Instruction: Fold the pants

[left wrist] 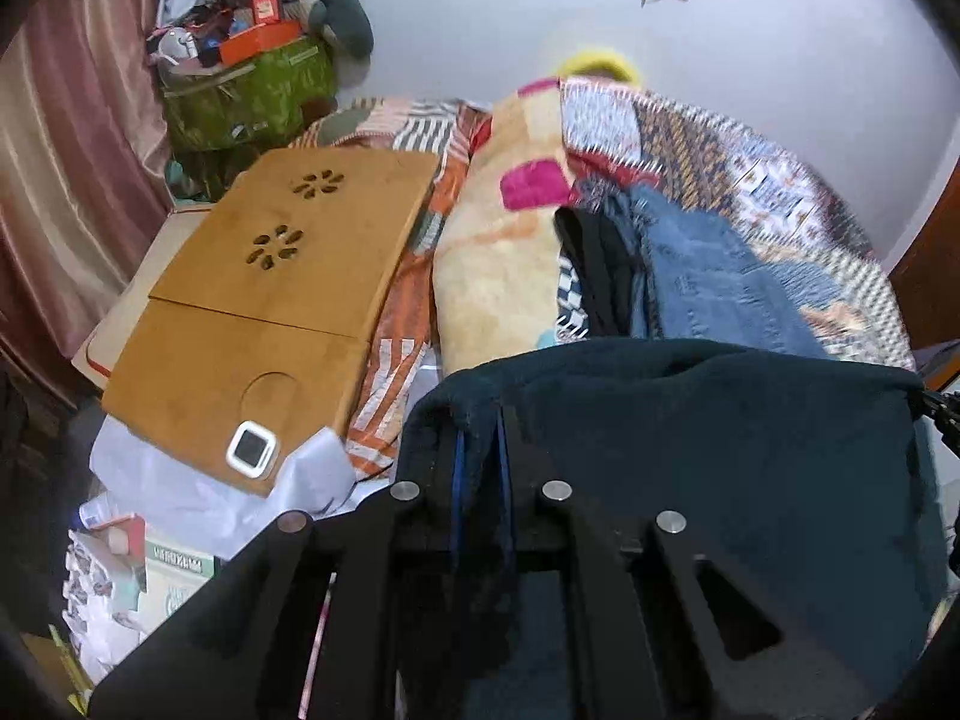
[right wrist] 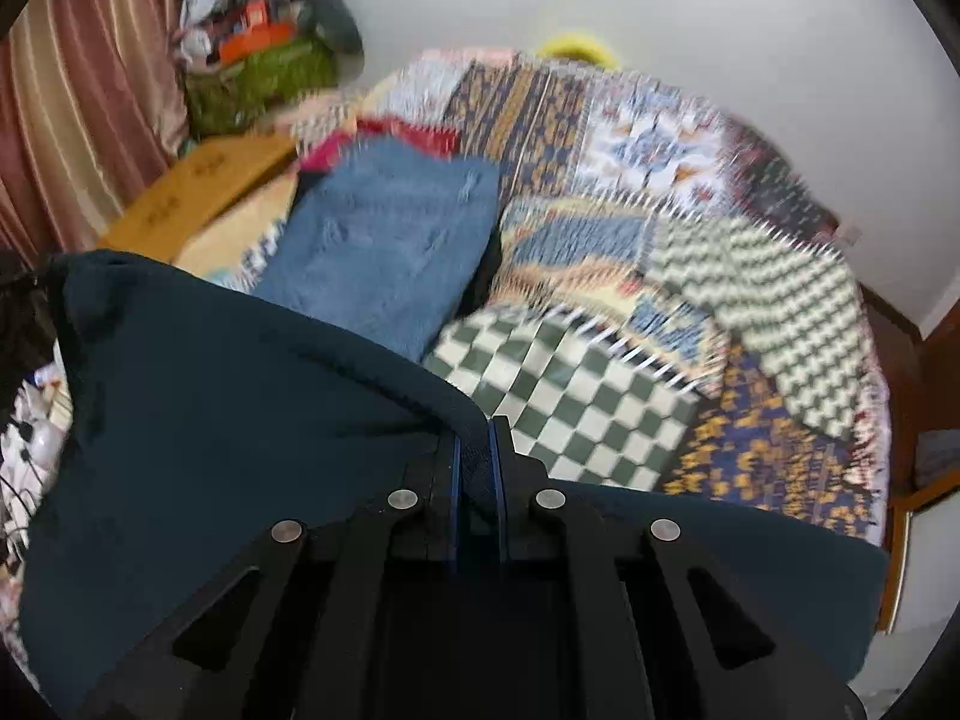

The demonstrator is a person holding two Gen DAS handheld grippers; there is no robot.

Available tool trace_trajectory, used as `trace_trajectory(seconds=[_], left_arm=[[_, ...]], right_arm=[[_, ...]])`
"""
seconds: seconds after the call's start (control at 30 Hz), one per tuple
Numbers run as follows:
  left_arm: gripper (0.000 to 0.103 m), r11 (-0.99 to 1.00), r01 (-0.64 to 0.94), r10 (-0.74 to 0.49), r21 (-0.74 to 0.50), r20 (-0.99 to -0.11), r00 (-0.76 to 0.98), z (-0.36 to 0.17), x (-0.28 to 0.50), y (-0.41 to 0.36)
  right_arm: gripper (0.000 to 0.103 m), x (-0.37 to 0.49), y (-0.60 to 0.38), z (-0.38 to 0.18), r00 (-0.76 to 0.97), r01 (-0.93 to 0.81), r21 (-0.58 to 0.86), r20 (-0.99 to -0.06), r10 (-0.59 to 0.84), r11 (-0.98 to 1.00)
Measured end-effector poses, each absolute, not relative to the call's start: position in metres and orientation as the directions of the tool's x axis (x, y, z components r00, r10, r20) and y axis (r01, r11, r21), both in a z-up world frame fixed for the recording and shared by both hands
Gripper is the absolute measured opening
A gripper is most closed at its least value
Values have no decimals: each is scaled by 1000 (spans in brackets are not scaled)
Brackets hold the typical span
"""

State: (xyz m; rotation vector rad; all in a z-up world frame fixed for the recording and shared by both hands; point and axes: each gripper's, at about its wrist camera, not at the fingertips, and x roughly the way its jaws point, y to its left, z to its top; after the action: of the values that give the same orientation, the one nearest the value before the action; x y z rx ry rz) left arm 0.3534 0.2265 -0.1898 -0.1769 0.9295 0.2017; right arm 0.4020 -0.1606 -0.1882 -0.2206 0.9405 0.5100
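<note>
Dark teal pants (left wrist: 720,450) hung nearest you, stretched between both tools above the patchwork bed (right wrist: 660,138). Your left gripper (left wrist: 478,420) was clamped on one end, your right gripper (right wrist: 474,429) pinched the other. Beyond lay folded jeans (right wrist: 384,252). This pair looked barely started; every fold probably remained.

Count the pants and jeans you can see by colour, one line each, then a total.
Dark teal pants, held up by left tool and right tool: 1
Blue jeans on the bed: 1
Black garment beside the jeans: 1
Total: 3
</note>
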Motion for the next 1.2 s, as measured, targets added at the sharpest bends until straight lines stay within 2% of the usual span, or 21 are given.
trace_trajectory(seconds=[0.23,0.5,0.87,1.2], left_arm=[[9,973,-214,70,-88,-769,636,-157,287,219],[9,971,-217,60,-103,-770,635,-158,229,213],[9,953,-268,60,-139,-782,620,-190,176,216],[12,943,-312,67,-120,-846,529,-240,143,213]], right_arm=[[7,349,-176,-140,537,-506,38,-768,349,862],[7,278,-193,-133,545,-509,56,-751,372,859],[8,220,-203,-147,523,-493,136,-743,418,859],[8,184,-206,-179,474,-476,161,-781,406,864]])
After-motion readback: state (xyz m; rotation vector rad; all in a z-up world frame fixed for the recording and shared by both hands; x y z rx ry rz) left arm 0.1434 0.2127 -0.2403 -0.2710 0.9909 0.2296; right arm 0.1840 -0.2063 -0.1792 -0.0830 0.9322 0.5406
